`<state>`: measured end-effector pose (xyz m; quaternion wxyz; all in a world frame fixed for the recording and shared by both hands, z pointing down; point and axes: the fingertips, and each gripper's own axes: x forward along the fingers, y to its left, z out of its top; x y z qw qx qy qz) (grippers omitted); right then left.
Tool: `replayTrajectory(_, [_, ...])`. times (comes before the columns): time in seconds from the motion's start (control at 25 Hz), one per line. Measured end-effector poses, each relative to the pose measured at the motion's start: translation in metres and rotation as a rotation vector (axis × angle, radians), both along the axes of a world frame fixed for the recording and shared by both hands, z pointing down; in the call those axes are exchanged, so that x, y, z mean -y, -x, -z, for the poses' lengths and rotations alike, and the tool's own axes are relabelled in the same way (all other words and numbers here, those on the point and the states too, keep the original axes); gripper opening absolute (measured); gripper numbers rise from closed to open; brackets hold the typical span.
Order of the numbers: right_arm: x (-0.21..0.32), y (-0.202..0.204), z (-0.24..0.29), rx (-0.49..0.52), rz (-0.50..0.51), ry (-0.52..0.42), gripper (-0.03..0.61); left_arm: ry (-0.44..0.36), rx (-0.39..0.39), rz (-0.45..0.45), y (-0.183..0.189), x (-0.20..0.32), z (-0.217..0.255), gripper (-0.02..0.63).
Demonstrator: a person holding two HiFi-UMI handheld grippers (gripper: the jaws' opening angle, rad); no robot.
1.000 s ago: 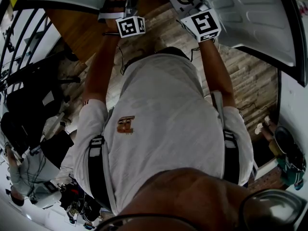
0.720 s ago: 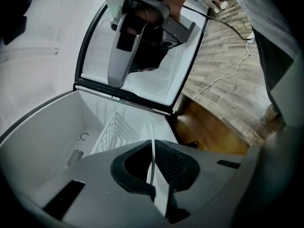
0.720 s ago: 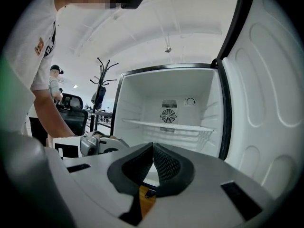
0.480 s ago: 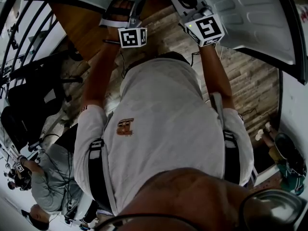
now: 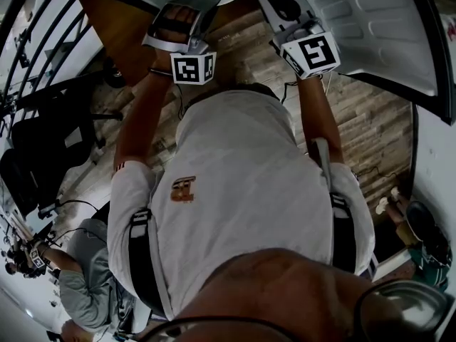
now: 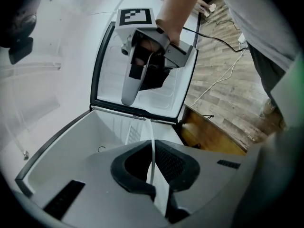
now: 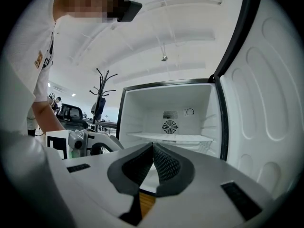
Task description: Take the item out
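The fridge [image 7: 168, 103] is lined in smooth white plastic with a soft gloss; its door liner [image 5: 370, 27] is moulded of the same stuff and edged by a black, rubbery-looking seal [image 7: 221, 127]. The left gripper [image 6: 152, 144] and the right gripper [image 7: 153, 146] have matt grey plastic shells, black pads [image 7: 166, 165] with a fine cross-hatched grain, and cubes [image 5: 191, 68] faced in flat black-and-white print. The floor [image 5: 356, 112] is matt, grey-brown wood-grain planking, a panel [image 5: 117, 27] beside it is warmer brown wood with some sheen, and the person's shirt [image 5: 242, 184] is pale cloth crossed by 2 dark woven straps [image 5: 141, 255].
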<state>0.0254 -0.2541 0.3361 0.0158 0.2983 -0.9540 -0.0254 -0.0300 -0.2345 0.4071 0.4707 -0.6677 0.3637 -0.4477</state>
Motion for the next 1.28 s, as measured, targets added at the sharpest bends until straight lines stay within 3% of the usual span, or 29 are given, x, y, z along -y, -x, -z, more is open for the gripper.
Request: replayTrajectory(1.28, [-0.044,0.006,0.032,0.067,-0.019,-0.021,0.034,-0.046,-0.011,-0.112,-0.004,-0.043,0.052,0.029])
